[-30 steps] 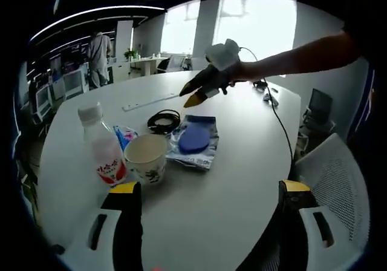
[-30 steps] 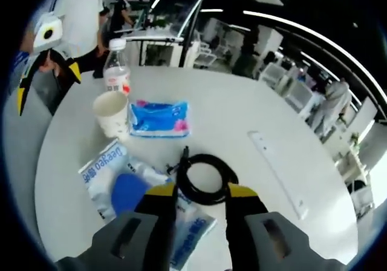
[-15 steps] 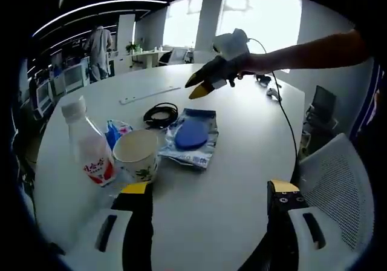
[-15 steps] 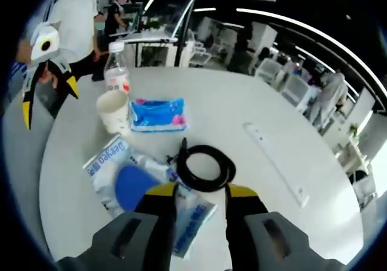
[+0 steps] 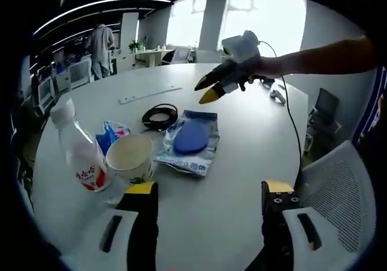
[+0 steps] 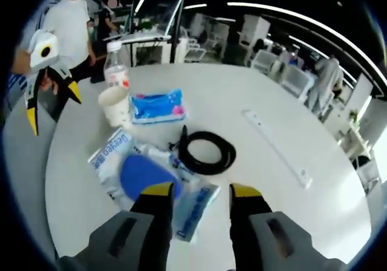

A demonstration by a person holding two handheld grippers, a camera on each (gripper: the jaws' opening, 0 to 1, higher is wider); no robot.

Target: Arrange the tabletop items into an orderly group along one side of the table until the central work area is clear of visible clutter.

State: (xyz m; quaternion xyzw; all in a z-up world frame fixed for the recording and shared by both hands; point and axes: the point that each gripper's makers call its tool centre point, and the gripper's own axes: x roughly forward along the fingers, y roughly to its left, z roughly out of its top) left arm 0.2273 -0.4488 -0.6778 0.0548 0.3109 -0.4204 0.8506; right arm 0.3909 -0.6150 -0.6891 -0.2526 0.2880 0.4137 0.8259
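While above clutter, both tools [image 5: 205, 192] [image 6: 201, 193] agape.

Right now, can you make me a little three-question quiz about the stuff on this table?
1. True or false: the paper cup stands upright beside the bottle.
2. What lies nearest the right gripper? A) bottle B) black cable C) white strip
3. Fill in: the blue round thing sits inside a clear ____.

Key: 1 true; 2 B; 3 bag.
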